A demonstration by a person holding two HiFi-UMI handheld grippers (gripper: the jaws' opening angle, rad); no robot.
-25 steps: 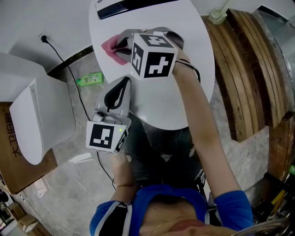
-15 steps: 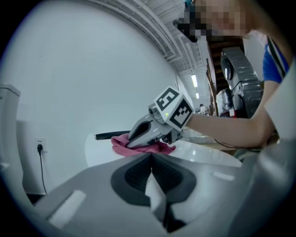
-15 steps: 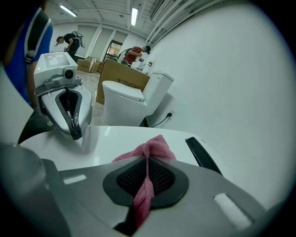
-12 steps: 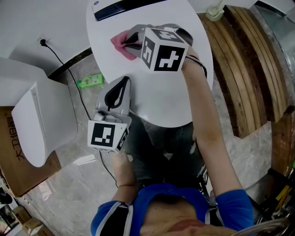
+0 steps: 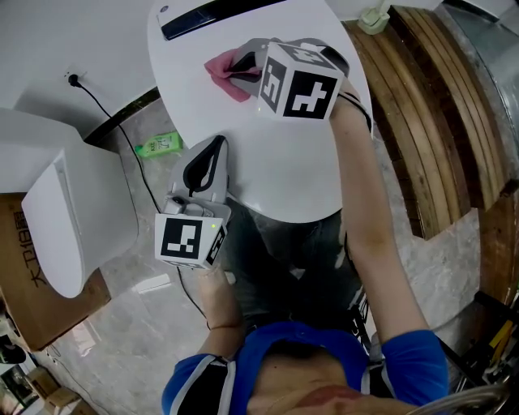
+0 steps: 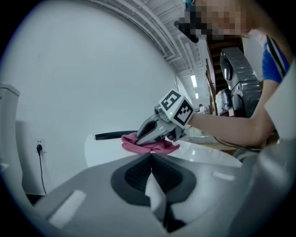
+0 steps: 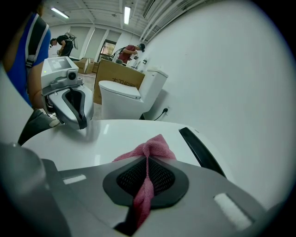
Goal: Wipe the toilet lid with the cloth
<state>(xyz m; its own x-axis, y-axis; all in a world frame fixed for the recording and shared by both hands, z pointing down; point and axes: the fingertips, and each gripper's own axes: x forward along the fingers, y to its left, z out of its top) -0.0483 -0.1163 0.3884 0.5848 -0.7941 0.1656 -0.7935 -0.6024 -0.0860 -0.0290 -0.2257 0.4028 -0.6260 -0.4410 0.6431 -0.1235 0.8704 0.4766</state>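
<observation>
The white toilet lid (image 5: 284,162) fills the top of the head view. A pink cloth (image 5: 225,68) lies bunched on its back left part, near a black strip (image 5: 211,11) at the rear. My right gripper (image 5: 240,71) is shut on the cloth and presses it to the lid; in the right gripper view the cloth (image 7: 150,148) runs between the jaws of that gripper (image 7: 148,158). My left gripper (image 5: 217,143) is shut with nothing in it, at the lid's front left edge, apart from the cloth. From the left gripper view, the cloth (image 6: 155,147) shows beyond the shut jaws.
A second white toilet (image 5: 73,219) stands at the left beside a cardboard box (image 5: 20,275). A green bottle (image 5: 158,143) and a black cable (image 5: 122,121) lie on the floor between the toilets. Wooden planks (image 5: 438,121) run along the right.
My right gripper has slid the pink cloth to the right and toward the back of the lid. The left gripper has stayed where it was.
</observation>
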